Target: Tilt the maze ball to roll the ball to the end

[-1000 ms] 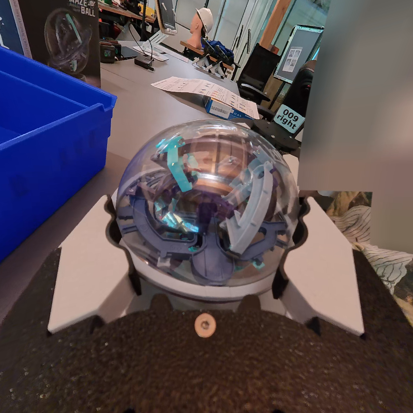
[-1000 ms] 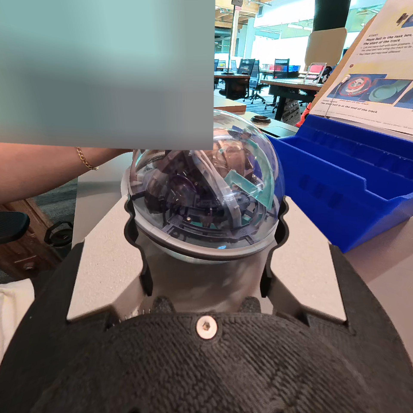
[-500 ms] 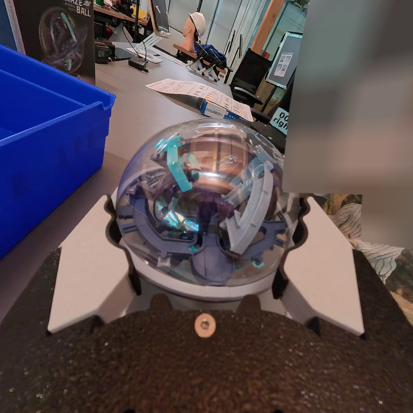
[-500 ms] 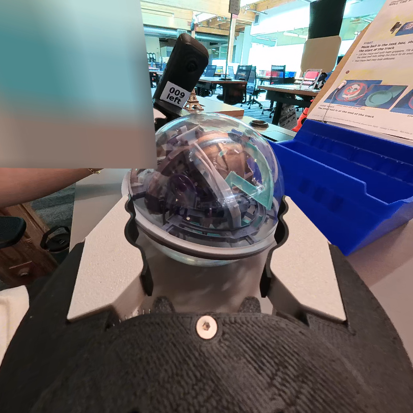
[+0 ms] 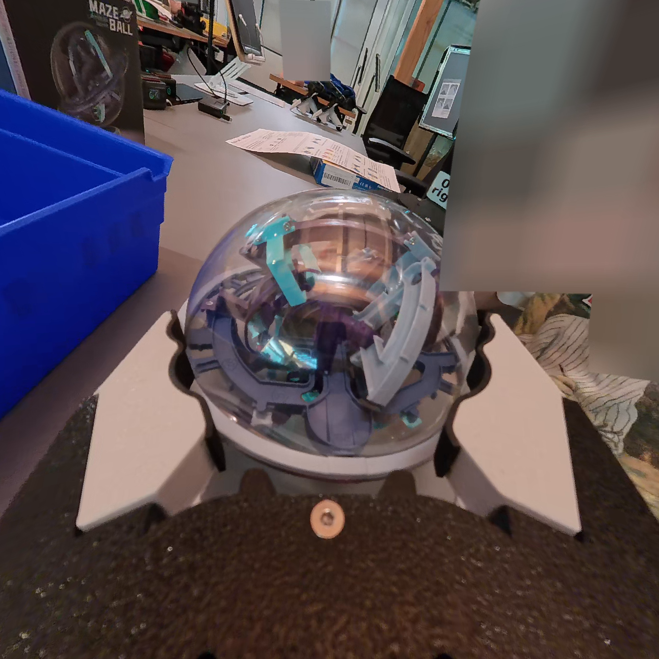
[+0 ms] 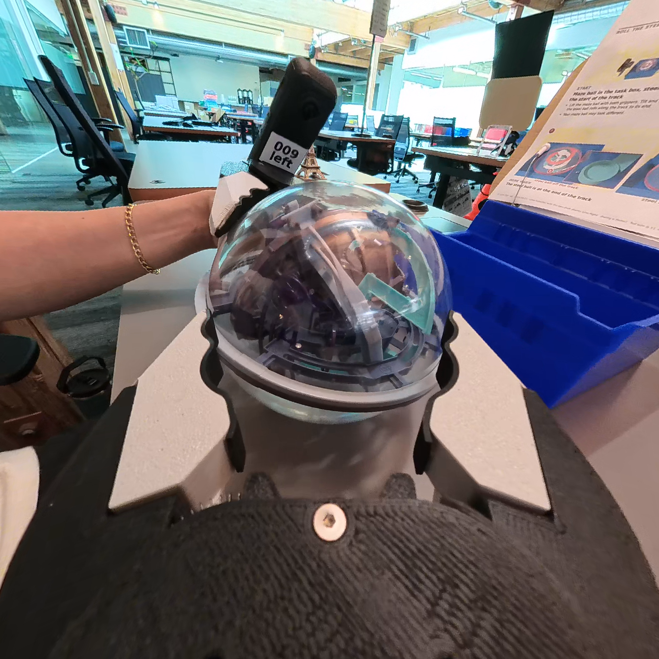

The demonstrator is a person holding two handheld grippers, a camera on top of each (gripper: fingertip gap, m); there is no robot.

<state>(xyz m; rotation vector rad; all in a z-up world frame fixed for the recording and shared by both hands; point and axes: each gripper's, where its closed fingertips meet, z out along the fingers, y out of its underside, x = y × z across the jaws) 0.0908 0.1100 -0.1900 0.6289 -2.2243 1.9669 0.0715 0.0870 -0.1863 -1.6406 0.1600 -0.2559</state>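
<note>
Grey table (image 5: 221, 199) carries everything. Blue bin (image 5: 71, 228) sits on it, on left in left wrist view and on right (image 6: 556, 296) in right wrist view, near the ball but apart. Dark product box (image 5: 82, 60) stands behind the bin; printed sheet (image 5: 313, 149) lies over a small blue box (image 5: 338, 176) farther back. Instruction card (image 6: 588, 135) leans up behind the bin in right wrist view.

Maze ball (image 5: 328, 328), clear sphere w/ teal, grey & purple tracks inside, is held between both grippers from opposite sides, grey seam ring (image 6: 321, 388) tilted. Left gripper (image 5: 330, 360) is clamped on the ball, both pads touching its sides; right gripper (image 6: 326, 363) likewise. Far side, right wrist view: left gripper's finger (image 6: 231, 203) rests on the dome, w/ a person's forearm (image 6: 71, 249) wearing a gold bracelet (image 6: 137, 239). Small steel ball: can't make out.
</note>
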